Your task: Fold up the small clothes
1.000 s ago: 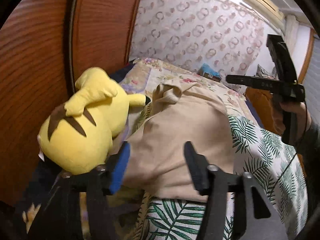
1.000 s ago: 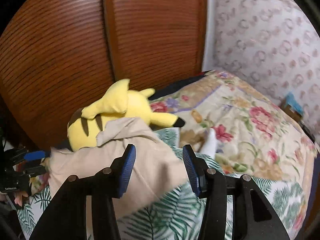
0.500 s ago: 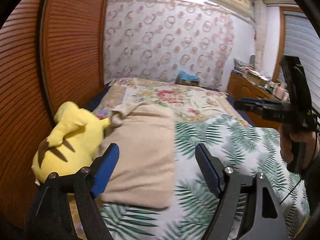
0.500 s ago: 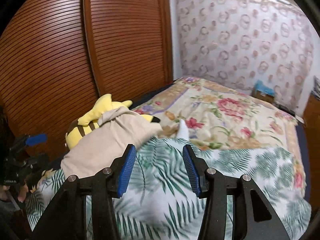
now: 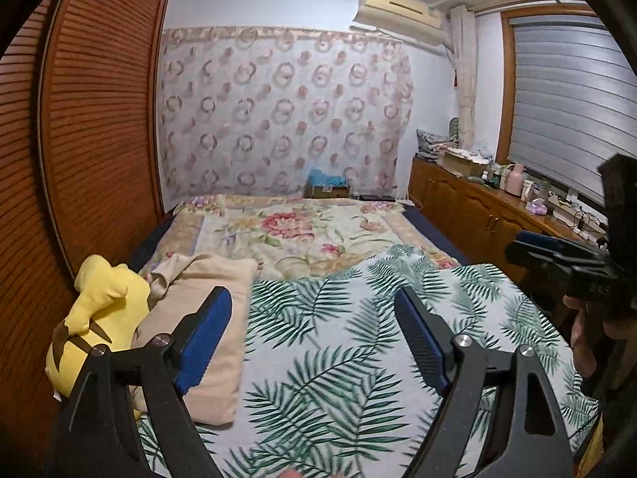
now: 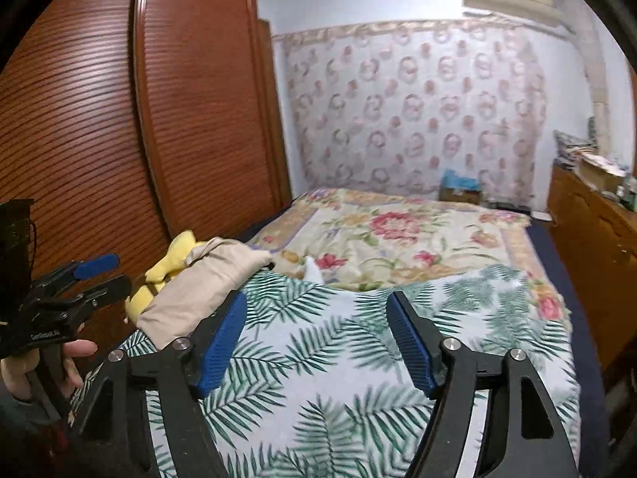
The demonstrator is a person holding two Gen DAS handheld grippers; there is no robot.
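- Bedroom bed with palm-leaf cover carries the folded beige cloth garment at my left.
- My left gripper is nearer; my right gripper too is opening, both empty.

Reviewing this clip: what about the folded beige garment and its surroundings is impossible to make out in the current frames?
- Beige garment, left wrist view: its near part is covered by the left gripper, whose jaws are opening with nothing between them.
- Yellow plush toy, right wrist view: mostly hidden behind the garment.
- White item, right wrist view: only a tip shows above the palm-print blanket; unidentifiable.
- Dresser clutter: too small to name.
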